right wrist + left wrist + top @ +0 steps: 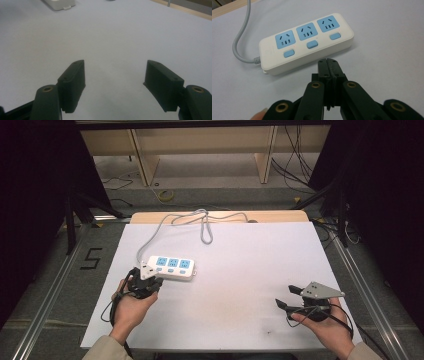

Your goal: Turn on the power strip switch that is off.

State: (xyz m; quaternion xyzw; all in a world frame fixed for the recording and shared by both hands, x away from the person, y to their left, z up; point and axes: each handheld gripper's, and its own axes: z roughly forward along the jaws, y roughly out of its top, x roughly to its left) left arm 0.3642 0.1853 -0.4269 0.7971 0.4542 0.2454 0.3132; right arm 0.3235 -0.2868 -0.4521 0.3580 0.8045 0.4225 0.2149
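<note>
The left gripper (327, 61) has its 2 black jaws pressed flat together with nothing between them, their tips hanging just short of the long near side of the power strip (307, 42), close to it but not touching it as far as the left gripper view shows. That strip is a white block with 3 blue sockets in a row, each with a blue switch below it, lying flat on the counter (240, 270). In the high view the left gripper (147, 277) sits at the strip's near-left end, its grey plate overlapping that corner, and the left hand (127, 307) grips it from below. A grey cable (165, 222) leaves the strip's left end, runs toward the far edge of the counter and loops there. The right gripper (113, 85) has its jaws spread wide with only bare white counter between them, holding nothing. In the high view the right gripper (287, 296) rests at the near-right of the counter, well apart from the strip, its jaws pointing left, with the right hand (325, 325) behind it. A corner of the strip shows at the top left of the right gripper view.
</note>
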